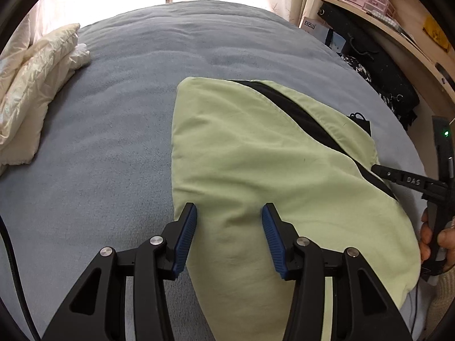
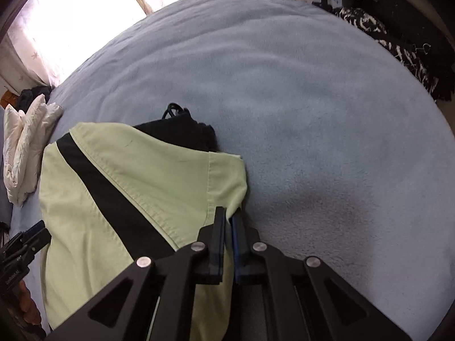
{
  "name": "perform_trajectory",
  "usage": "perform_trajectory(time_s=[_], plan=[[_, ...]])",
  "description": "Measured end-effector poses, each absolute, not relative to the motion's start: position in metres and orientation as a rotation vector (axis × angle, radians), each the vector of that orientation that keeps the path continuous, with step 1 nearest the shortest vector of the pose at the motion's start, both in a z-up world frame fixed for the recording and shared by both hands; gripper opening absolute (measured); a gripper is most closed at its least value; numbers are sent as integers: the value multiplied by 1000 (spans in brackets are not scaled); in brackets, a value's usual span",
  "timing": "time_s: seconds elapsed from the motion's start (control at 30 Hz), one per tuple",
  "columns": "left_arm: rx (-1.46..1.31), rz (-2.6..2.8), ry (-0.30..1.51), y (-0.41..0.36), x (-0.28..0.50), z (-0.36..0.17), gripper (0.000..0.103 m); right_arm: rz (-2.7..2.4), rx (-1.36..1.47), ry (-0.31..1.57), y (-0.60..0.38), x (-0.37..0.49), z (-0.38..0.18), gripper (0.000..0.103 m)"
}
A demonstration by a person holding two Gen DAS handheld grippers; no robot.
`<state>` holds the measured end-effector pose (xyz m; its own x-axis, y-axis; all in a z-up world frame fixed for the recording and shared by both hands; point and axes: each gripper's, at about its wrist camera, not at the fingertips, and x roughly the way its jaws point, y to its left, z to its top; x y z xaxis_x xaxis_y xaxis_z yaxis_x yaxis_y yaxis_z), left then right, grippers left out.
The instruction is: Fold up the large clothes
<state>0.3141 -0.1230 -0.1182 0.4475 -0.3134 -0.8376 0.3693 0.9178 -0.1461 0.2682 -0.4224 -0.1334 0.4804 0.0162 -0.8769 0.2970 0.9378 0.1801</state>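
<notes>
Under your half-open left claw (image 1: 229,213): pale-green, black-striped cloth garment (image 1: 256,153), partly folded; right claw (image 2: 229,218) pinches its edge; more folds likely remain.

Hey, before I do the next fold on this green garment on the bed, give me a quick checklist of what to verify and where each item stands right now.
1. Right gripper clamped on the green garment: ok, jaws shut on its edge.
2. Left gripper gripping fabric: not ok, jaws open over the garment, pads not pressing it.
3. Garment lying flat: not ok, soft wrinkles near the left gripper.
4. Black stripe showing, so orientation is readable: ok.
5. Free blue blanket to fold onto: ok, bare to the garment's right in the right wrist view.
6. White bedding out of the way: ok, apart from the garment.
</notes>
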Motion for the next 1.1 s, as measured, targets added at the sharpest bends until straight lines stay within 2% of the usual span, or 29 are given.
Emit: perform_trajectory(time_s=[0.03, 0.13, 0.43, 0.73, 0.87, 0.93, 1.1], plan=[[60, -420, 1027, -123, 314, -117, 47, -183, 322, 1064, -422, 267, -130, 9], [40, -407, 1037, -119, 304, -106, 47, -195, 316, 1084, -421, 257, -116, 14], [-26, -434, 993, -104, 239, -72, 47, -42, 297, 982, -374, 200, -60, 14], [-41, -433, 1052, -115, 201, -100, 47, 131, 268, 1110, -308, 186, -98, 14], [-6, -430, 1023, -115, 195, -103, 47, 16, 198, 1117, -325, 182, -106, 14], [-6, -434, 1024, -114, 194, -103, 47, -8, 235, 1113, -344, 178, -106, 10], [-30, -435, 1033, -108, 196, -103, 47, -33, 251, 1107, -363, 165, -99, 11]])
